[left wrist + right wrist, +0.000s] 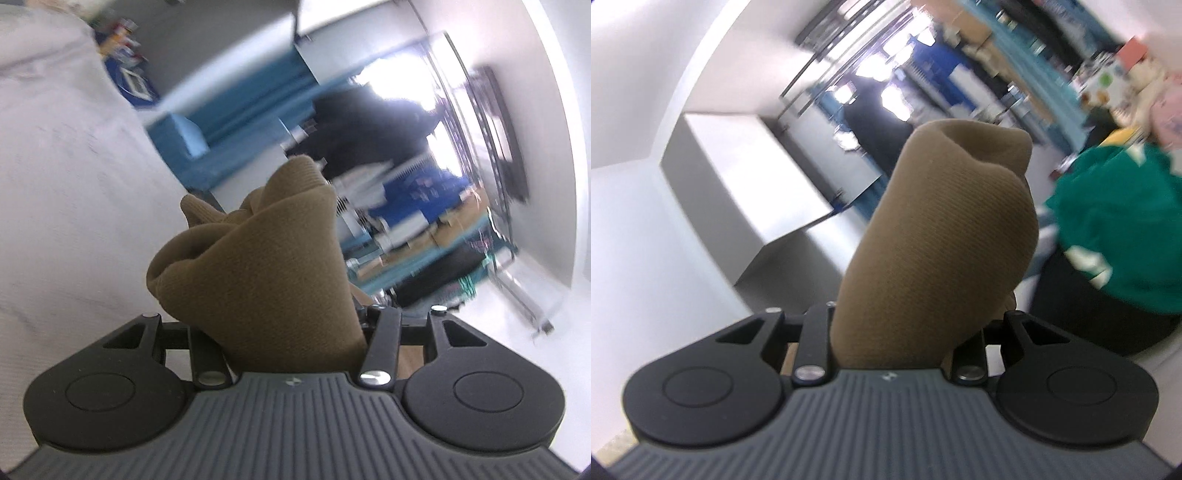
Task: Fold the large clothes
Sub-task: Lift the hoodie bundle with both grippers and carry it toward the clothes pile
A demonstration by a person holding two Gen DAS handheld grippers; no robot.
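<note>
White sheet (pixel 66 192), blue cloth (pixel 236 122), green garment (pixel 1115 218), white box-like block (pixel 738 177), blurred cluttered shelves (pixel 436 221)

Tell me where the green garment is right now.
In the right wrist view, the green garment is at the right side, heaped on something dark, beyond the brown cloth bunched in the right gripper.

Brown garment (pixel 934 236) bunched in right gripper (pixel 905 332)
</note>
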